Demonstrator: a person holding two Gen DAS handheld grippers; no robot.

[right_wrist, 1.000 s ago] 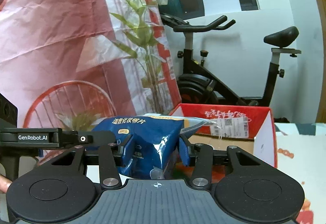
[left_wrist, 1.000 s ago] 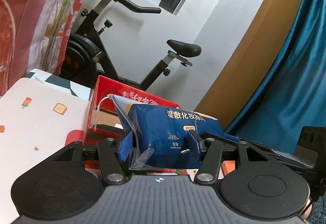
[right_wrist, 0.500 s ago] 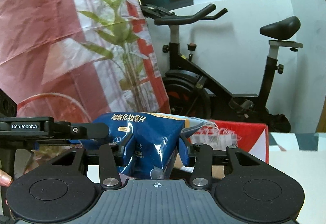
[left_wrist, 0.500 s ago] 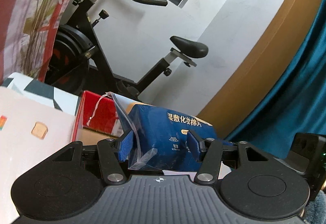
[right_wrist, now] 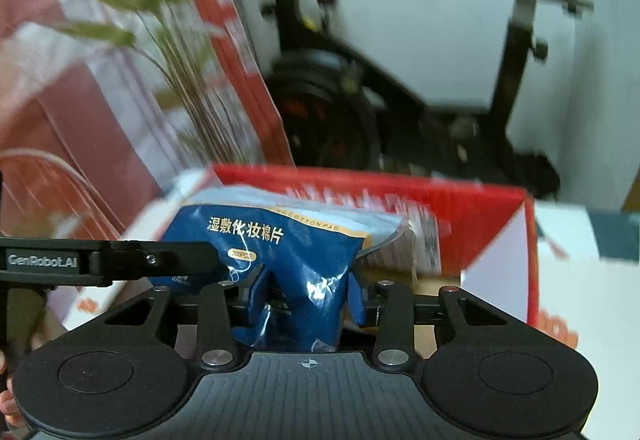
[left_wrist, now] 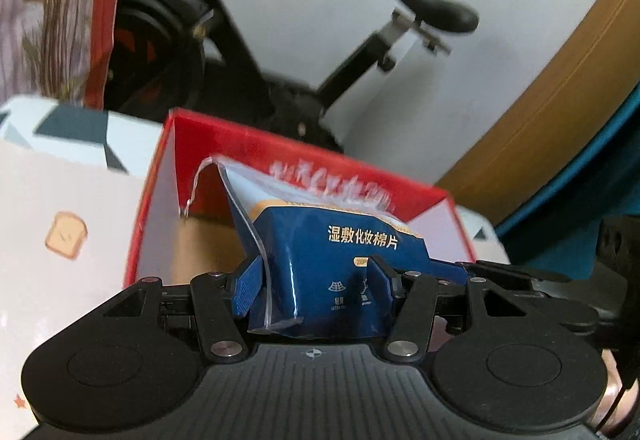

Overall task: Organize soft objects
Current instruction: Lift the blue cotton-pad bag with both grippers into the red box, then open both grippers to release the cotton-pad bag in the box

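- The left gripper (left_wrist: 316,290) is clamped on one end of a blue bag of cotton pads (left_wrist: 340,260).
- The right gripper (right_wrist: 306,300) pinches the bag's other end; its jaws have just been closing, with the bag between them.
- The bag hangs over the near edge of an open red box (left_wrist: 160,175), above its brown floor.
- The box stands on a white desk (left_wrist: 48,191) with a toast print.
- An exercise bike (right_wrist: 360,87) stands behind.

Two wrist fisheyes tilted downward, close behind their jaws, both sharing blue packet (left_wrist: 340,264), red box (right_wrist: 472,207), exercise bike (right_wrist: 352,107)
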